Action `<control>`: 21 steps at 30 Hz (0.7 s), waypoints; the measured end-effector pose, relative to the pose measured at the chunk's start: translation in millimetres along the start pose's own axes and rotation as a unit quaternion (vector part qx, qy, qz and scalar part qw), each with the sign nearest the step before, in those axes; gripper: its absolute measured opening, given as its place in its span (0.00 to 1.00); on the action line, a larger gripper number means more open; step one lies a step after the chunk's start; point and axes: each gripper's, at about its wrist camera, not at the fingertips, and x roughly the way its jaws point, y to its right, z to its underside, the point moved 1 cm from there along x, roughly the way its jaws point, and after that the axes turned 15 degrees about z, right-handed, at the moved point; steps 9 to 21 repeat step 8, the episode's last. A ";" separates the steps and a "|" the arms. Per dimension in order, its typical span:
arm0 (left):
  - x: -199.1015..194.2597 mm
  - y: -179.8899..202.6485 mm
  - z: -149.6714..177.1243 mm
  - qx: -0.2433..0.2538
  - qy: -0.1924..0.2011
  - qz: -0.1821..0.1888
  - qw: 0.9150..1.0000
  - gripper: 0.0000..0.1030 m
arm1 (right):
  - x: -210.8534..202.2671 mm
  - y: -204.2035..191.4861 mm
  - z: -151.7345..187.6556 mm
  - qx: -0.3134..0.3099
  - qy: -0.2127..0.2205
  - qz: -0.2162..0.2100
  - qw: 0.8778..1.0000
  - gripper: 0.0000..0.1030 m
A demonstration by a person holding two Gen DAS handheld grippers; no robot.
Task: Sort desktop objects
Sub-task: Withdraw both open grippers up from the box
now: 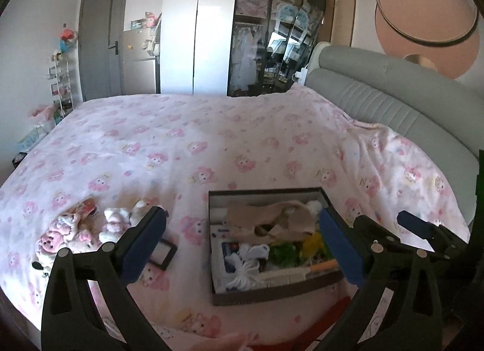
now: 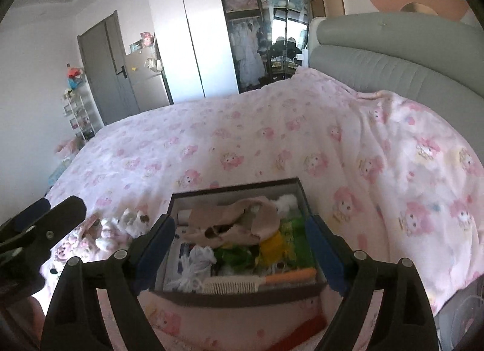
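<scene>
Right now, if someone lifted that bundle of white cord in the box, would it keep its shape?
Probably not. The white cord lies in loose loops, so it would likely droop and unravel. It looks light for its bulk. Strands may snag the comb lying against it in the box.

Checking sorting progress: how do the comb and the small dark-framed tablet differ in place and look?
The comb lies inside the box, by its near wall; the dark-framed tablet lies outside, on the bedspread. The comb is long with an orange handle; the tablet is flat and rectangular. Neither is held.
</scene>
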 end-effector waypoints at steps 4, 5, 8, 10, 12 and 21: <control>-1.5 -1.7 10.0 -0.007 -0.009 0.005 1.000 0.99 | -3.1 -3.6 9.9 -0.010 -0.011 0.003 1.000 0.85; -1.8 -1.1 12.0 -0.007 -0.010 0.002 1.000 0.99 | -2.9 -4.4 11.4 -0.012 -0.013 0.004 1.000 0.85; -1.6 -1.9 15.3 -0.009 -0.013 -0.003 1.000 0.99 | -3.9 -5.5 13.2 -0.016 -0.013 0.008 1.000 0.85; -1.6 -1.9 15.3 -0.009 -0.013 -0.003 1.000 0.99 | -3.9 -5.5 13.2 -0.016 -0.013 0.008 1.000 0.85; -1.6 -1.9 15.3 -0.009 -0.013 -0.003 1.000 0.99 | -3.9 -5.5 13.2 -0.016 -0.013 0.008 1.000 0.85; -1.6 -1.9 15.3 -0.009 -0.013 -0.003 1.000 0.99 | -3.9 -5.5 13.2 -0.016 -0.013 0.008 1.000 0.85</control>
